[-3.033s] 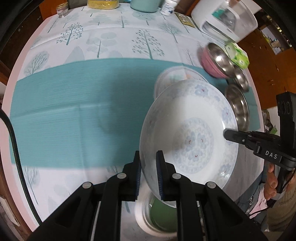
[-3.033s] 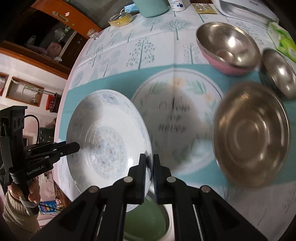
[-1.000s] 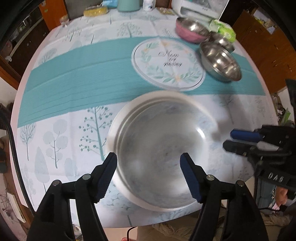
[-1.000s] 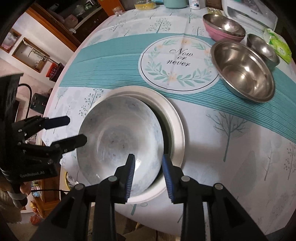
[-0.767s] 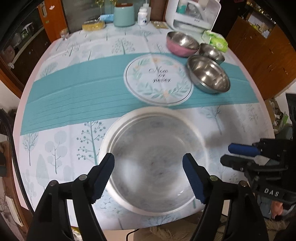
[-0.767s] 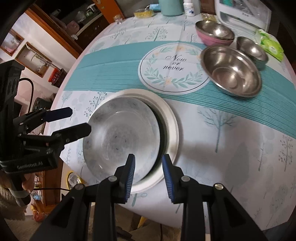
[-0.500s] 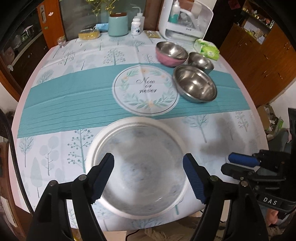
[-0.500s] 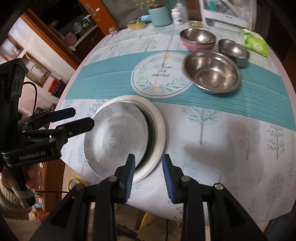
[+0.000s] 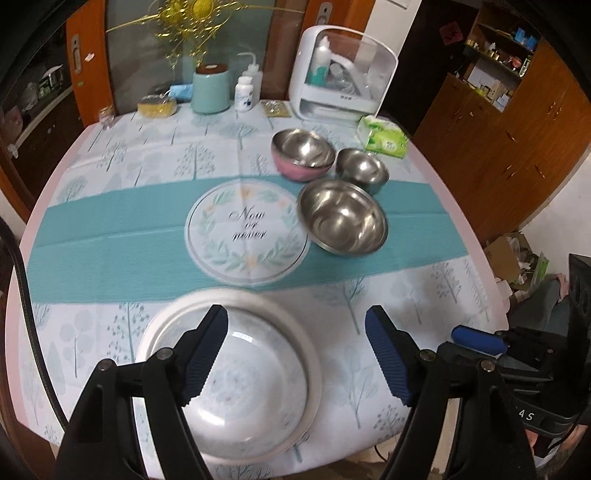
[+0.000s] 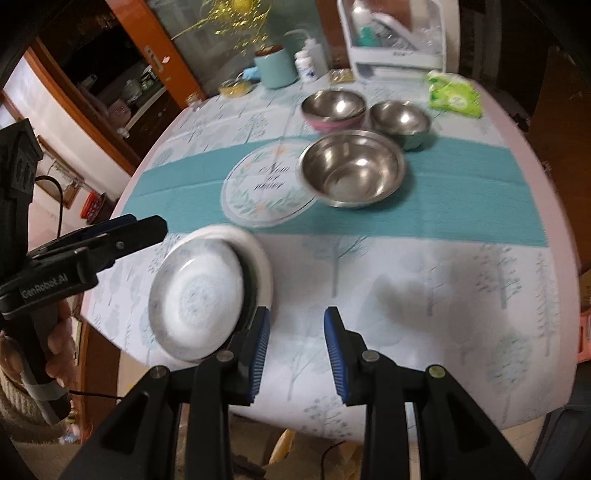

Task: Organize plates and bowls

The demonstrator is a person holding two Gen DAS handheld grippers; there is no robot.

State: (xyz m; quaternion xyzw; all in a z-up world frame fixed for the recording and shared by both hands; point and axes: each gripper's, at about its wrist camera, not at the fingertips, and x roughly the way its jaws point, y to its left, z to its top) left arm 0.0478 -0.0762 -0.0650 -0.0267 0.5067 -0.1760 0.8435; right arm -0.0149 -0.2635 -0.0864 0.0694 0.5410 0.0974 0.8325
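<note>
The right gripper [image 10: 296, 349] hangs above the table [image 10: 424, 295], jaws parted and empty. A patterned plate [image 10: 197, 299] lies inside a white dish [image 10: 264, 266]. Beyond stand three steel bowls [image 10: 351, 170]. The left gripper [image 10: 144, 227] enters at left.

A round bench [image 9: 74, 206] under a pale tree-print cloth with a teal band [image 9: 110, 240] fills the room's middle. Behind it stand orange-brown door frames [image 9: 79, 55] with glass panels. Wooden cabinets [image 9: 517, 129] line the right side beneath open shelves [image 9: 506, 33]. A white wall [image 9: 554, 229] shows lower right.
</note>
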